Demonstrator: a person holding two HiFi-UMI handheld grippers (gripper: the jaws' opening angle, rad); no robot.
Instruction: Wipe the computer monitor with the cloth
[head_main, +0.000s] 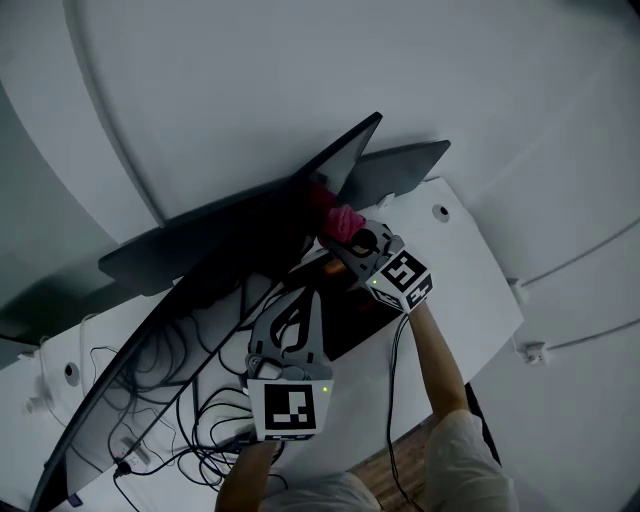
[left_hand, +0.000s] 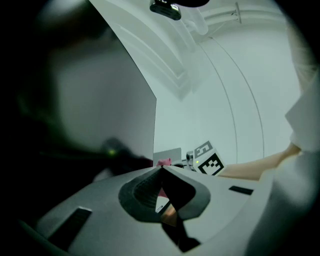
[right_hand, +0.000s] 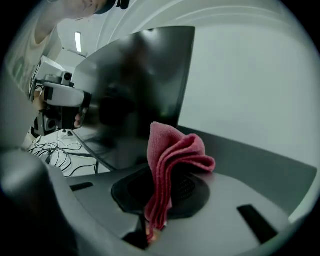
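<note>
- Right gripper view: the right gripper (right_hand: 167, 176) has its jaws pinched on a folded pink cloth (right_hand: 176, 150). The cloth stands up out of the jaws, and its folds fan out at the top.
- I read the cloth as just in front of the lower right corner of the dark computer monitor (right_hand: 142, 85). I cannot confirm contact with the screen from this view.
- Head view: the right gripper (head_main: 350, 238) sits at the monitor's (head_main: 230, 250) right end. The cloth (head_main: 340, 216) is pushed in close against the panel edge there.
- Left gripper view: the left gripper (left_hand: 161, 172) has its jaws pressed together, tips meeting, with nothing between them.
- This gripper points along the monitor's (left_hand: 95, 125) face. The cloth (left_hand: 163, 162) and the right gripper's marker cube (left_hand: 210, 161) show beyond its tips.
- In the head view I see the left gripper (head_main: 288, 322) low in front of the screen, above the white desk (head_main: 460, 270).
- Loose black cables (head_main: 170, 400) lie tangled on the desk to its left.
- A second dark panel (head_main: 400, 170) stands behind the monitor's right end.
</note>
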